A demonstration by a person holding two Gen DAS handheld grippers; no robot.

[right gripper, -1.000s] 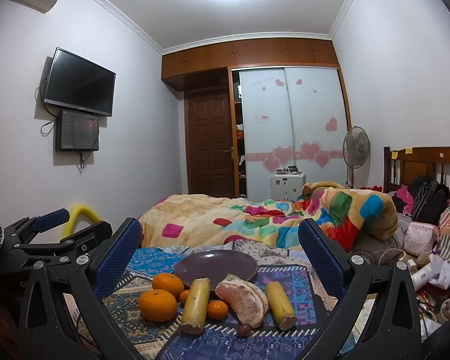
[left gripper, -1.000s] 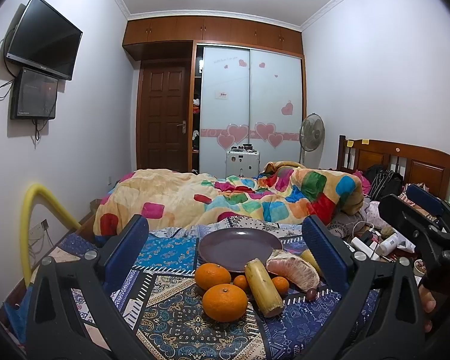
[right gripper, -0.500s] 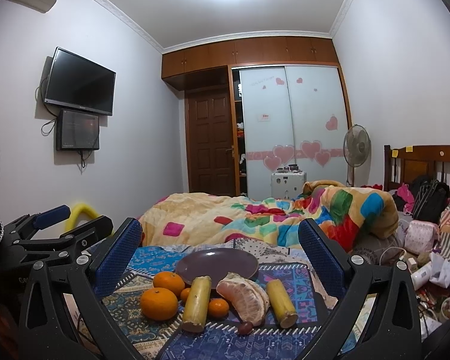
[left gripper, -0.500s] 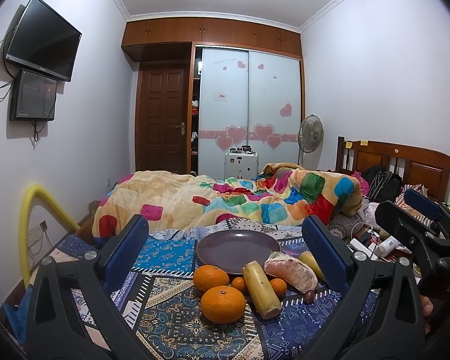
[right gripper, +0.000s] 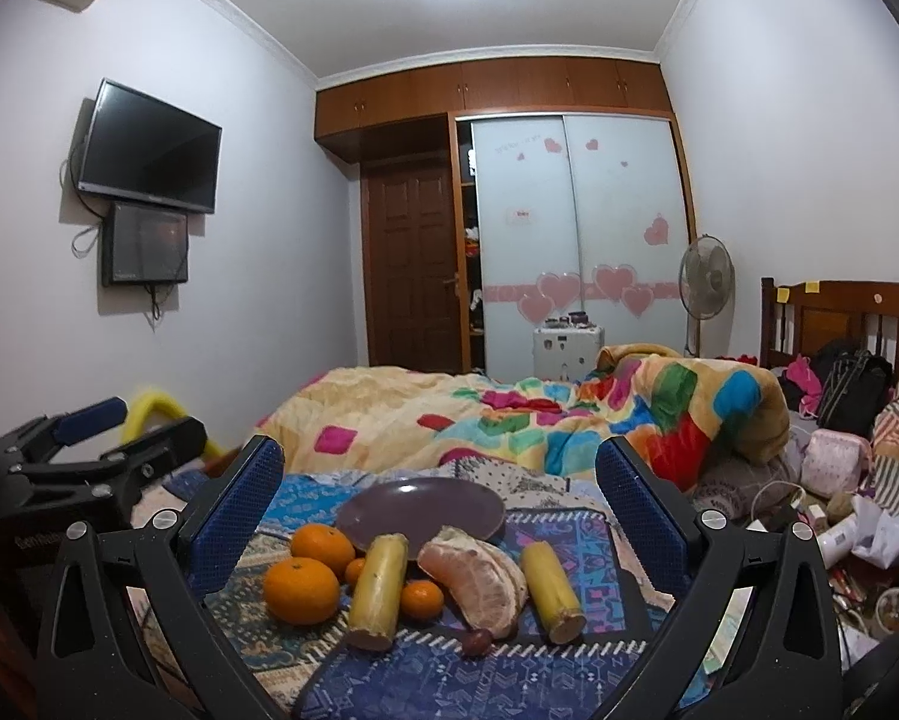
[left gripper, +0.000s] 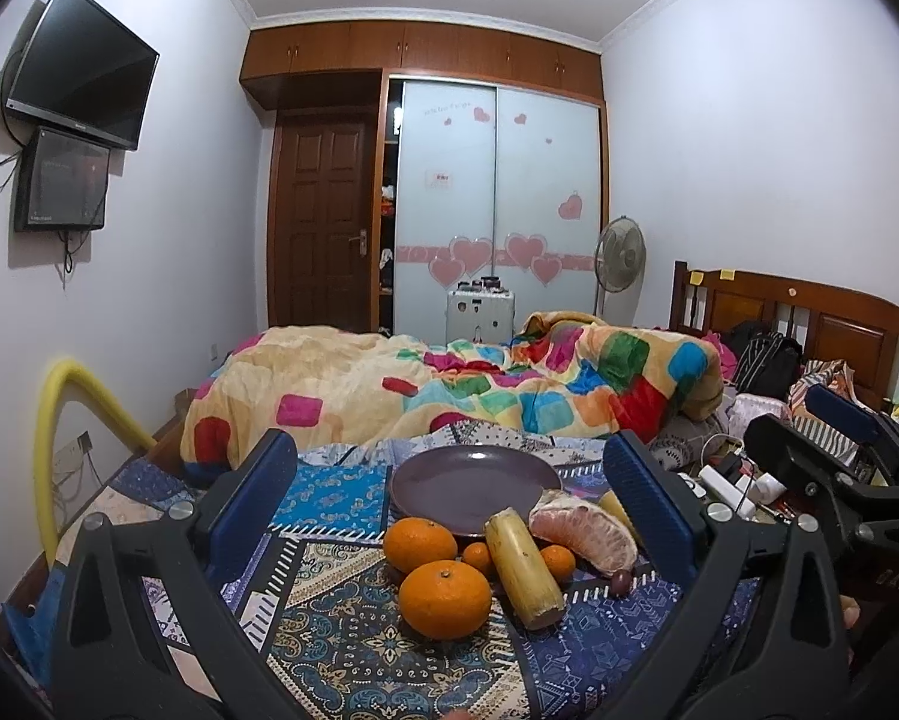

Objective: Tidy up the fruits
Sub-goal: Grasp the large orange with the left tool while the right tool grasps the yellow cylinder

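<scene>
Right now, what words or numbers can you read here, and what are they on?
"DAS": on the right gripper, side of its body.
"Gen...": on the left gripper, side of its body; the rest is blurred.
Writing and red label on the wardrobe door: too blurred to read.
Brand on the TV: too small to read.

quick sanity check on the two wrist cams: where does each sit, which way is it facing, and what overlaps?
Left wrist view: sits on the left claw, faces along its open blue-padded fingers over the fruit on the patterned blue cloth toward the wardrobe; the right claw shows at its right edge.
Right wrist view: sits on the right claw, facing the same way, further right; the left claw shows at its left edge.
Shared: the empty round purple plate, large near orange, peeled pomelo piece.
</scene>
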